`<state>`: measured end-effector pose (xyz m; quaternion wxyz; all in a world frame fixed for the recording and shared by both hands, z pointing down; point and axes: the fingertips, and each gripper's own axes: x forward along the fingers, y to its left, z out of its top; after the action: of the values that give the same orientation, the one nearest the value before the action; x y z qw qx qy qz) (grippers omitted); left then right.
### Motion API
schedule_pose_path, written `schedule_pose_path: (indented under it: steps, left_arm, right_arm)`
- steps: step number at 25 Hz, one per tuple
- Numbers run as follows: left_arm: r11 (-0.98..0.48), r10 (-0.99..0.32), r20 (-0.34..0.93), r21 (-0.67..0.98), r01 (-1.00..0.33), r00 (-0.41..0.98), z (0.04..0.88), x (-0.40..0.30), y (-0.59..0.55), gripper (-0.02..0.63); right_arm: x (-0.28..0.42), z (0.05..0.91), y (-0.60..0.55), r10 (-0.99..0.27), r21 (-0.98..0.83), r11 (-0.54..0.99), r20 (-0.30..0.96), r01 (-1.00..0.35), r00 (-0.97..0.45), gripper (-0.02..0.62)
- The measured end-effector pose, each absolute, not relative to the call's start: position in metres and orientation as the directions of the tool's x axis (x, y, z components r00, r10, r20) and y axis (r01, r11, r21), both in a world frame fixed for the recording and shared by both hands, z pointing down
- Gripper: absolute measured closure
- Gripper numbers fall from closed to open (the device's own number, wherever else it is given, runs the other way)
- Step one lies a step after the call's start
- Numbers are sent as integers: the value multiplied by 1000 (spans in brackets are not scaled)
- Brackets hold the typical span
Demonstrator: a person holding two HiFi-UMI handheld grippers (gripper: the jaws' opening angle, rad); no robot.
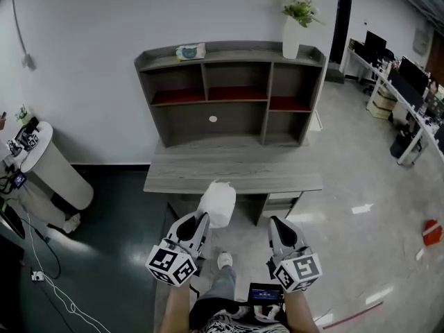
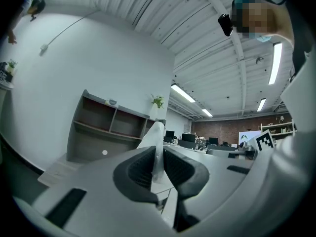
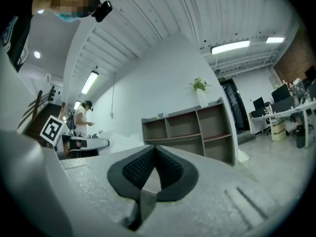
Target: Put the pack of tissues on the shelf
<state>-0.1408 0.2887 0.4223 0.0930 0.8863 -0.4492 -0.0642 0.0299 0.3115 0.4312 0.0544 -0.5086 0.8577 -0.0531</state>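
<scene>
Beyond the right gripper (image 3: 155, 149) — its view alone — a person (image 3: 85, 117) stands.

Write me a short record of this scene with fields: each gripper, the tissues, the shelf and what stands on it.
left gripper: shut on the pack of tissues, in the air before the desk
right gripper: shut, empty
shelf: on the desk, against the wall
shelf top: vase at right, small packet at left
</scene>
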Motion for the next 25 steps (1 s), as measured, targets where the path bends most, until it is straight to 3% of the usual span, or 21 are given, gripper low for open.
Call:
schedule_pose_path:
  steps: [10, 25]
  left_arm:
    - [-621, -775, -42, 240, -746, 631, 433, -128, 109, 569]
    - [-680, -721, 2, 193, -707, 693, 420, -122, -151, 569]
  right_arm:
    - [48, 459, 139, -925, -70, 368, 72, -927, -373, 591]
    - [47, 450, -113, -945, -55, 310, 94, -949, -314, 591]
